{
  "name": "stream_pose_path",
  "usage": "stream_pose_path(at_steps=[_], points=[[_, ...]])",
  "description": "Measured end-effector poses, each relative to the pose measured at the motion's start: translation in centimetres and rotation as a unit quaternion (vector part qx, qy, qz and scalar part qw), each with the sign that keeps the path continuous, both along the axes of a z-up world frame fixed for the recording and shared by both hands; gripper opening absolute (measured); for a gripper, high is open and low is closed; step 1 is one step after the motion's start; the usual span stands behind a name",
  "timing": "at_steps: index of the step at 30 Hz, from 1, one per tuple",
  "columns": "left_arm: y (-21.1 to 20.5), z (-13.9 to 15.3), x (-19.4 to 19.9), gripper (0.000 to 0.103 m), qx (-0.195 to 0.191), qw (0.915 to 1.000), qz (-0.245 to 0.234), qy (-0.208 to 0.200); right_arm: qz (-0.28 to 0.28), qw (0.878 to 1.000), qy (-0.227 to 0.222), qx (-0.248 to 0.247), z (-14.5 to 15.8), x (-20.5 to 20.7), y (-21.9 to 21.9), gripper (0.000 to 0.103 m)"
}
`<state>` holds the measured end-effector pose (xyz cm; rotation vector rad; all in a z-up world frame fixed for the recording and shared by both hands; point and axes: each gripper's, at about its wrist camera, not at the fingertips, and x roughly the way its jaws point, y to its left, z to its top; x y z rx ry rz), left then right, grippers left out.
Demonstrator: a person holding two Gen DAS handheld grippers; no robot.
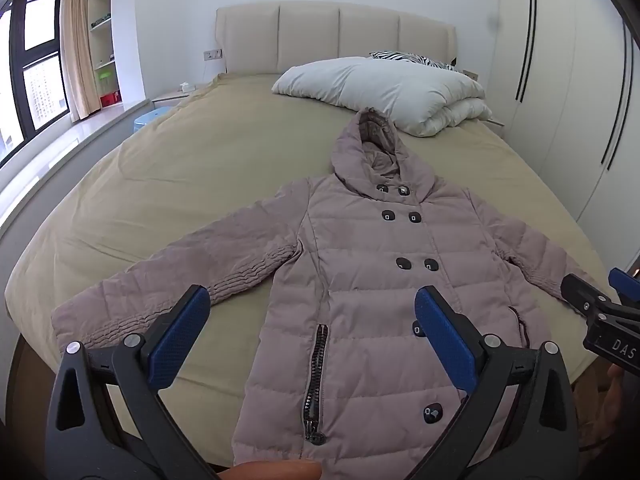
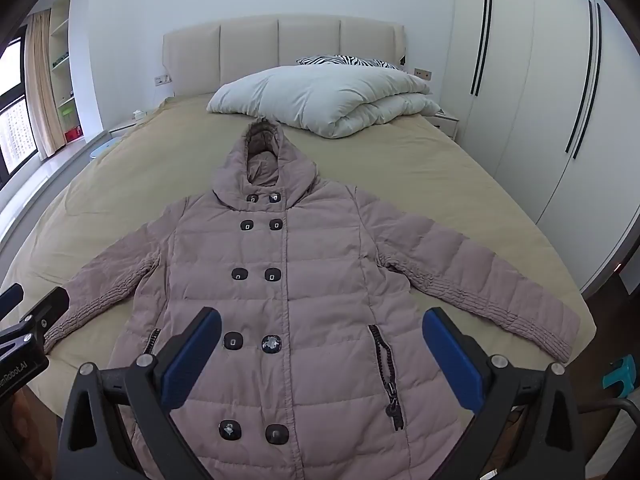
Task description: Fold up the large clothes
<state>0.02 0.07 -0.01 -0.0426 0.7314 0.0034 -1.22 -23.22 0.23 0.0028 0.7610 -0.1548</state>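
Note:
A mauve quilted hooded coat [image 1: 360,280] lies flat, front up, on the bed, sleeves spread out, hood toward the headboard; it also shows in the right wrist view [image 2: 304,292]. It has two rows of dark buttons and zipped pockets. My left gripper [image 1: 312,312] is open and empty, held above the coat's lower left part. My right gripper [image 2: 322,334] is open and empty, above the coat's lower front. Each gripper shows at the edge of the other's view: the right one [image 1: 592,304] and the left one [image 2: 36,312].
The bed [image 1: 200,168] has a tan sheet and a beige padded headboard [image 1: 336,32]. A folded white duvet [image 1: 384,88] and a zebra pillow [image 1: 412,58] lie near the headboard. White wardrobes [image 2: 540,100] stand at the right, a window and shelves at the left.

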Motion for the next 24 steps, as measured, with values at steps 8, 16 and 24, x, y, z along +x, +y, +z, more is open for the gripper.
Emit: stream_pose_path(at_steps=[8,16,24], points=[[0.04,-0.24,-0.3,0.103,0.0,1.0,0.0,0.001,0.0,1.0,0.0,0.0,-0.1,0.02,0.06,0.103],[0.03,-0.24,-0.25,0.103,0.0,1.0,0.0,0.002,0.0,1.0,0.0,-0.001,-0.15,0.01,0.1,0.103],[0.04,-0.26,-0.28,0.103,0.0,1.0,0.0,0.002,0.001,1.0,0.002,-0.001,-0.22,0.01,0.11,0.103]])
